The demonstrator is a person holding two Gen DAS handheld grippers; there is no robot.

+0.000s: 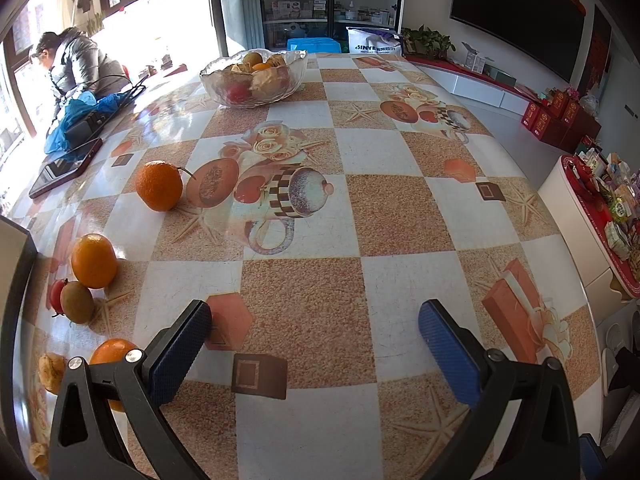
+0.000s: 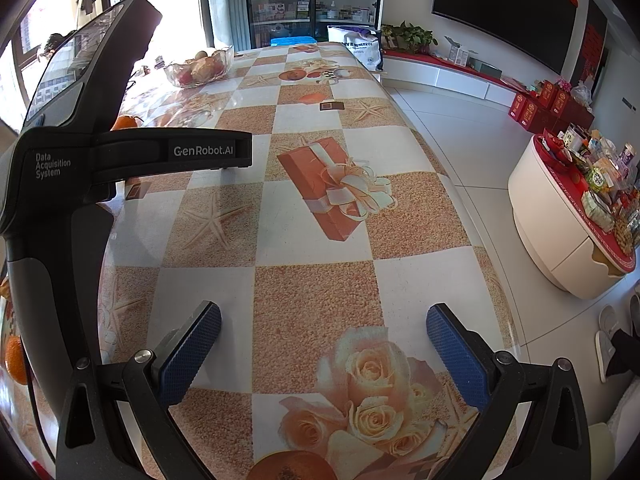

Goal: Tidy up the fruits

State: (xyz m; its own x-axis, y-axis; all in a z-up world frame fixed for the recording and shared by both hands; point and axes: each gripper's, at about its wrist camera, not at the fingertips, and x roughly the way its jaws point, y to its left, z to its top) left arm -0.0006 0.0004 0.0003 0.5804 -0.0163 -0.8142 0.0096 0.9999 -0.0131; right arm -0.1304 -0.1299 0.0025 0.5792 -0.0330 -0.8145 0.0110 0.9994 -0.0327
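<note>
I hold my left claw (image 1: pixel 314 344) and right claw (image 2: pixel 323 348) wide and empty over the table (image 1: pixel 400 216), ready for loose oranges (image 1: pixel 159 186) bound for the bowl (image 1: pixel 254 78).

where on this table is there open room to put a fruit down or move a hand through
The widest bare stretch runs down the table's middle and right side, from the glass bowl toward both open hand-held grippers, left and right. The left edge is crowded: oranges, a kiwi, a phone.
</note>
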